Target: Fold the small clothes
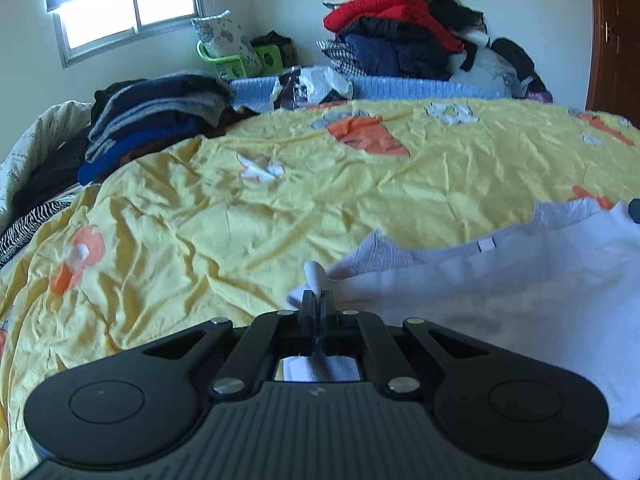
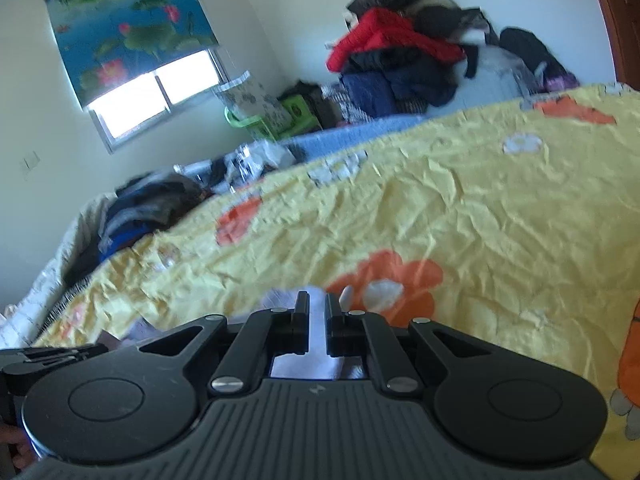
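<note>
Left gripper (image 1: 319, 300) first: from its own wrist camera I see the jaws pinched tight on a corner of the small white cotton garment (image 1: 500, 300), with a twist of white cloth poking up just past the fingertips and more of it showing in the gap behind them. From that pinch the garment spreads away to the right of the tool, lying loosely on the crumpled yellow bedsheet with orange carrot and flower prints (image 1: 200, 220); its ribbed neckline and small label sit ahead and to the right. Far beyond the tool, a folded stack of grey and blue clothes (image 1: 152, 120) sits to the left.

Right gripper (image 2: 318, 304), from its camera: the jaws stand slightly apart with white cloth (image 2: 316, 320) running between them, and I judge the pads are not pressing on it. Just left of this tool, low down, the other black gripper shows.

My read on progress: this garment is not yet folded; I see no crease made, and every fold is left to do
</note>
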